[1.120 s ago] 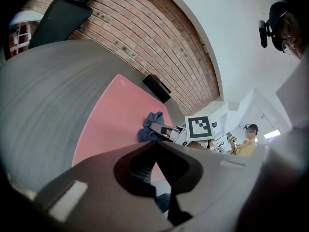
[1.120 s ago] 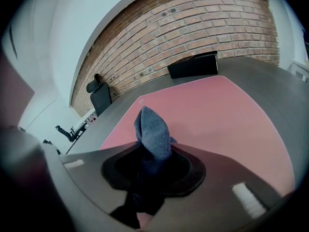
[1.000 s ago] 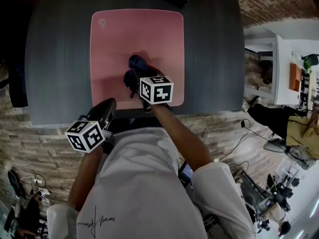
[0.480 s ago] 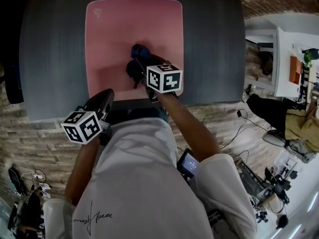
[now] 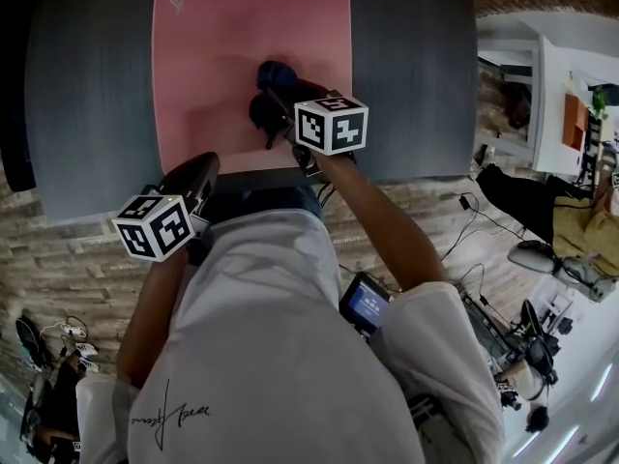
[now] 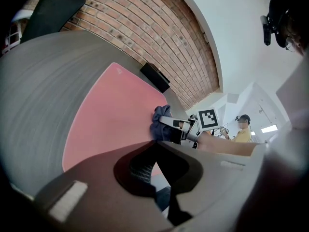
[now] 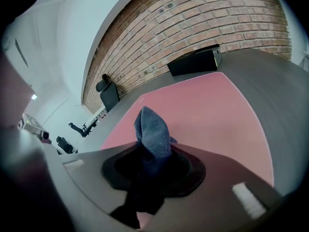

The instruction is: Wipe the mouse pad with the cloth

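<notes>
Only the head view shows both arms: the bare right forearm reaches up-frame to the right gripper over the lower middle of the pink mouse pad, while the left gripper hangs at the near edge of the grey table, just below the pad. The right gripper view shows what the cube hides from above: its jaws pinch the blue cloth, a folded peak poking out over the pad toward a black box at top centre. The left gripper view shows its own jaws pressed together on nothing.
</notes>
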